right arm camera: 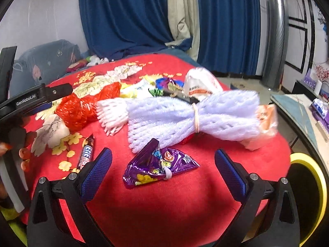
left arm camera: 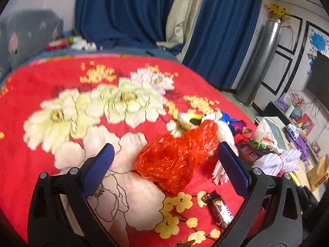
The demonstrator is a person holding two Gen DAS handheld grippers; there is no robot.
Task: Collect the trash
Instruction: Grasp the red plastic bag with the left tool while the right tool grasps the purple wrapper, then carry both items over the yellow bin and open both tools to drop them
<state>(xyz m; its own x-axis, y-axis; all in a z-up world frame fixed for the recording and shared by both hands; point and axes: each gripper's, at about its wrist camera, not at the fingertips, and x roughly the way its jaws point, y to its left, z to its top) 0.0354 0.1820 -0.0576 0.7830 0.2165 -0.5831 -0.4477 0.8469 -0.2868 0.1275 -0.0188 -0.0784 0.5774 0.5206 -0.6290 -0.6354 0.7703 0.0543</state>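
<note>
Trash lies on a red flowered blanket [left arm camera: 37, 86]. In the left wrist view my left gripper [left arm camera: 165, 157] is open, its blue pads either side of a crumpled red plastic bag [left arm camera: 176, 158]. A chocolate bar wrapper [left arm camera: 219, 209] lies just in front, to the right. In the right wrist view my right gripper [right arm camera: 163, 162] is open around a purple snack wrapper [right arm camera: 158, 164]. Beyond it lies a bundle of white foam netting [right arm camera: 185, 115] tied with a rubber band, the red bag [right arm camera: 86, 107], the chocolate bar [right arm camera: 87, 152] and more wrappers [right arm camera: 164, 86].
A white plastic bag [right arm camera: 199, 80] and an orange-white packet [right arm camera: 265, 119] lie at the pile's right. A yellow-rimmed bin [right arm camera: 308, 187] stands right of the bed. Blue curtains [left arm camera: 123, 10] hang behind. A pillow [left arm camera: 24, 35] lies far left.
</note>
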